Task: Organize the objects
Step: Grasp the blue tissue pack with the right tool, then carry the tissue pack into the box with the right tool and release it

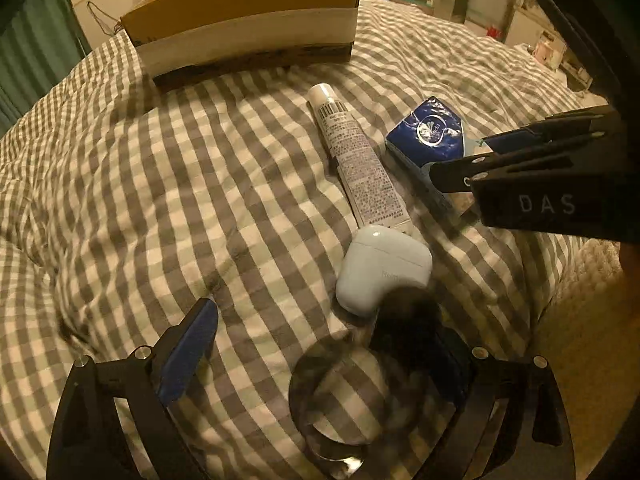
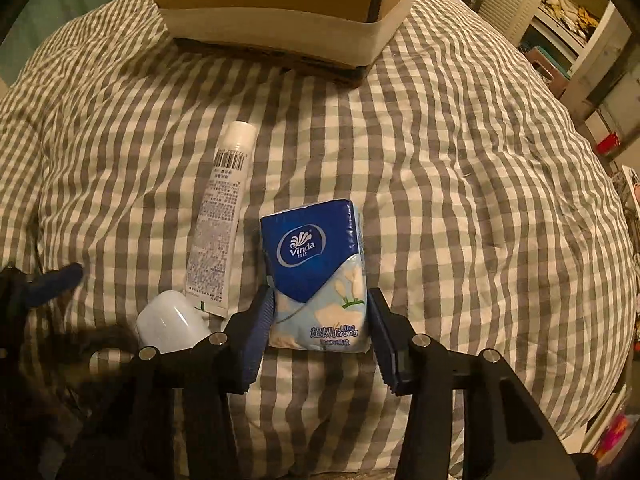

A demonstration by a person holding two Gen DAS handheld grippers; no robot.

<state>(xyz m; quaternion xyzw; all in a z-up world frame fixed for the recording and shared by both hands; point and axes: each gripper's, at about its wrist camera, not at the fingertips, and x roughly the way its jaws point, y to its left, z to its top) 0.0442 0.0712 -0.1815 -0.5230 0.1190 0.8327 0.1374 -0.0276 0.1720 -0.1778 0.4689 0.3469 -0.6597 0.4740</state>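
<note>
A blue Vinda tissue pack (image 2: 316,272) lies on the checked bedspread; my right gripper (image 2: 320,320) straddles its near end, jaws open, pads beside it on both sides. It also shows in the left wrist view (image 1: 426,136) with the right gripper (image 1: 460,172) over it. A white tube (image 1: 358,160) (image 2: 222,216) lies left of the pack. A white earbud case (image 1: 382,270) (image 2: 172,322) sits at the tube's near end. My left gripper (image 1: 320,356) is open, with a magnifying glass (image 1: 340,392) and a dark fuzzy thing (image 1: 408,320) between its fingers.
An open cardboard box (image 1: 248,20) (image 2: 288,4) stands at the far side of the bed. The grey-and-white checked bedspread (image 1: 160,200) is rumpled. Shelves and clutter (image 2: 580,20) stand beyond the bed's right edge.
</note>
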